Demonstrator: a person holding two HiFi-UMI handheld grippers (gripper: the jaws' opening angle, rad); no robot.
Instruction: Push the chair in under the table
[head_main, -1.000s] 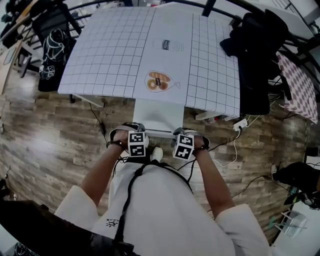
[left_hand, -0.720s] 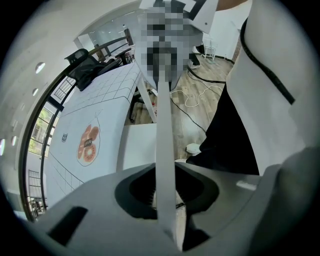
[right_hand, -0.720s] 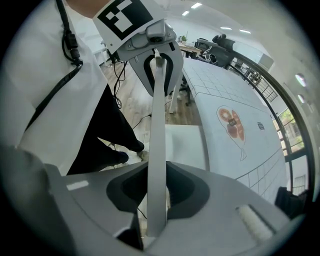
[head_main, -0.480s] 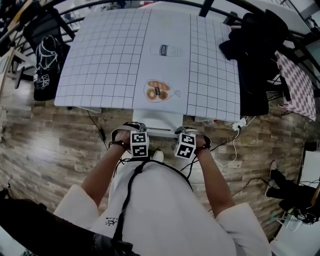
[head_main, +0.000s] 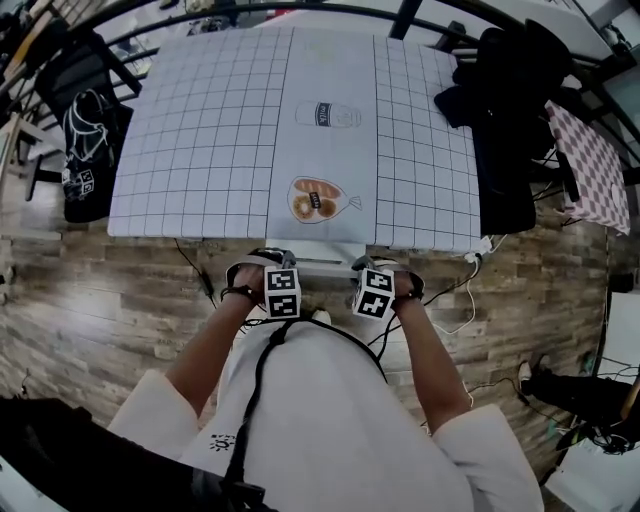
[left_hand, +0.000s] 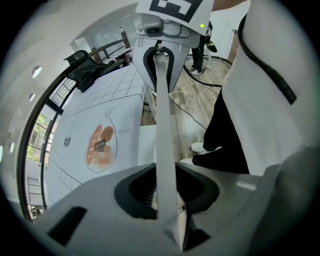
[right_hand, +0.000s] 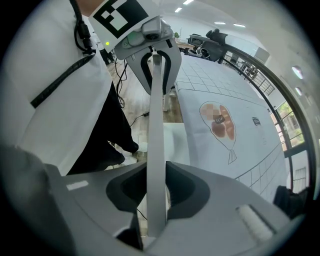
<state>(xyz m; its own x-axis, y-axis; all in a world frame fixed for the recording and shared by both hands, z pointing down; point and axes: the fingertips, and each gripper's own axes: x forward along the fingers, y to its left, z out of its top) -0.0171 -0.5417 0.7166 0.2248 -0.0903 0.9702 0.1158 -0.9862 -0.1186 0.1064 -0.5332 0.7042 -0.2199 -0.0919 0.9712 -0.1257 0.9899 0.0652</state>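
Clamping the chair rail (head_main: 325, 263), left tongs (left_hand: 165, 196) and right tongs (right_hand: 155, 192); seat (head_main: 320, 250) mostly beneath the table edge (head_main: 180, 226).

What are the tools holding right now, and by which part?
The chair, by its backrest's top edge: the left tool clamps near one end, the right tool near the other.

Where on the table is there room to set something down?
Bare: the left grid panel, from its left edge to the middle strip, and the right grid panel, up to the black clothes. Crowded: the near edge, where the left tool and right tool grip the chair.
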